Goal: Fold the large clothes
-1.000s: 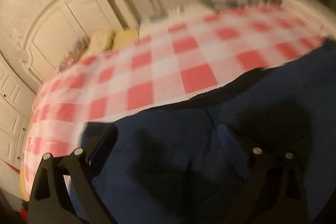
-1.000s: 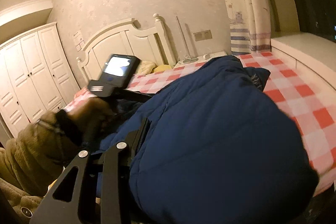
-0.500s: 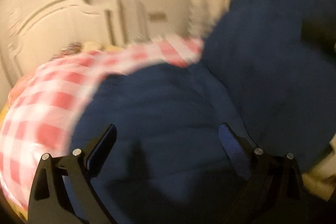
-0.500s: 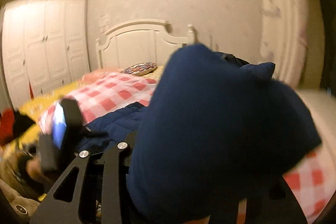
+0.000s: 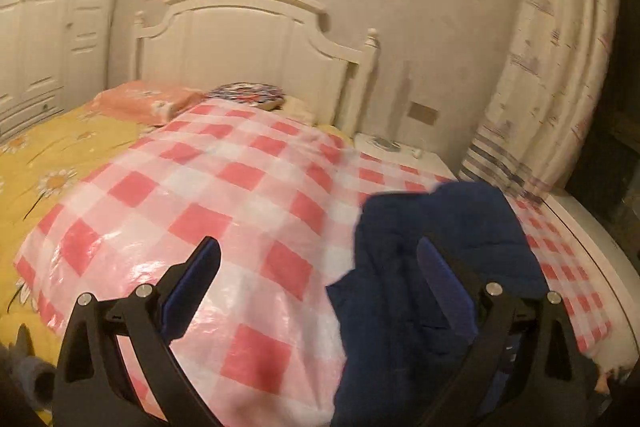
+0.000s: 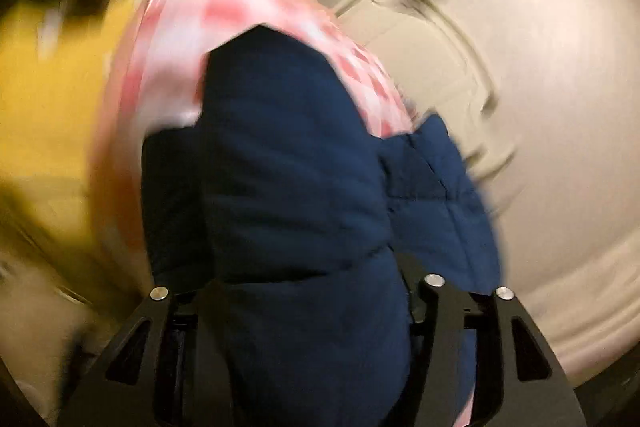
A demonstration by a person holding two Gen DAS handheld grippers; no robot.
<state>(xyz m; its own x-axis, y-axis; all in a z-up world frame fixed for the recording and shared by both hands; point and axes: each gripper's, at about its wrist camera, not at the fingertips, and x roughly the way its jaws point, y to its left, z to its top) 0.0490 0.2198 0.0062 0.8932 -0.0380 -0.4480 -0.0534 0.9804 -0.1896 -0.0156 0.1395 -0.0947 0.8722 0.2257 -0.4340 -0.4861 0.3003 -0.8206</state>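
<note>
A dark blue padded jacket (image 5: 436,267) is bunched at the right of the red-and-white checked sheet (image 5: 224,187) on the bed. My left gripper (image 5: 320,267) is open and empty above the sheet, its right finger in front of the jacket. In the right wrist view the jacket (image 6: 296,187) fills the middle and hangs between the fingers of my right gripper (image 6: 304,291), which is shut on it. The fingertips are hidden by the fabric. That view is heavily blurred.
A white headboard (image 5: 256,39) and pillows (image 5: 152,99) stand at the far end. A yellow flowered quilt (image 5: 44,163) lies at the left. A white bedside table (image 5: 400,151) and a curtain (image 5: 552,67) are at the right. White wardrobes (image 5: 44,27) line the left wall.
My left gripper has swung off the jacket and now faces the bare checked sheet. My right gripper has lifted the jacket and turned sharply, its view now blurred.
</note>
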